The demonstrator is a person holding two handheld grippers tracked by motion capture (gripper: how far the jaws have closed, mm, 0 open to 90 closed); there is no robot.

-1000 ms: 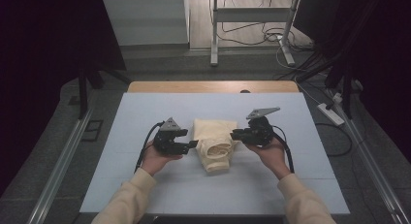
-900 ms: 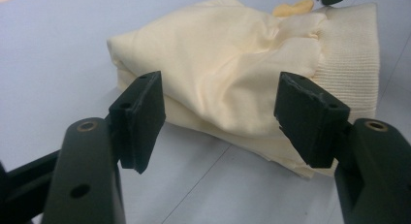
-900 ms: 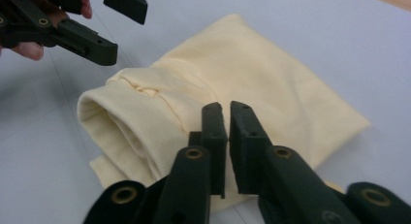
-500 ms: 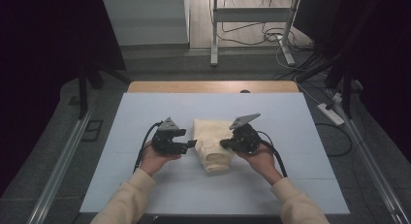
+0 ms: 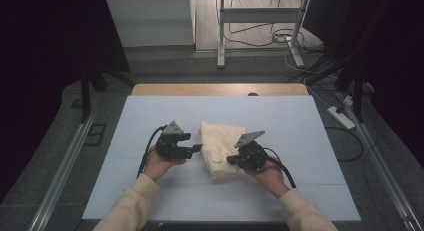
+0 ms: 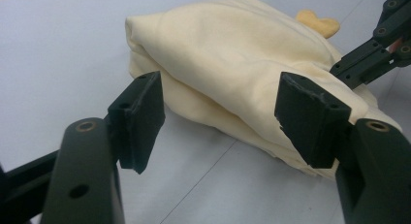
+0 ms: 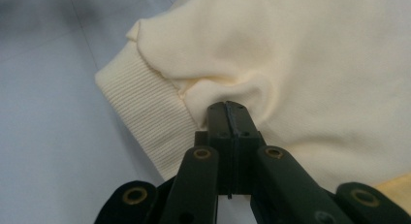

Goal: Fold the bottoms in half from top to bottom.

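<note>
Since a second ago the right gripper (image 5: 234, 160) has come in from the garment's (image 5: 220, 147) right edge and down onto its near right part, and its jaws have just been closing; in the right gripper view they are now pressed together on a pinch of the cream cloth (image 7: 252, 49), just beside the ribbed cuff (image 7: 145, 122). Meanwhile the left gripper (image 5: 196, 148) has kept its place at the garment's left edge.

That garment is a folded cream bundle lying near the middle of the white table (image 5: 300, 126). In the high view its long axis runs from the far left to the near right, with the narrower end toward the person. In the left gripper view it lies as stacked folds (image 6: 228, 64), and a small yellow patch (image 6: 317, 24) shows at its far end.

Both forearms, in cream sleeves (image 5: 130, 203), come up from the bottom of the high view and angle inward. Each hand holds its gripper level, jaws pointing in at the bundle from opposite sides. The right hand (image 5: 270, 175) sits nearer the person than the left hand (image 5: 157, 166).

Left jaws stand wide apart, and the cloth lies just beyond them, so the pads (image 6: 310, 117) grip nothing.
</note>
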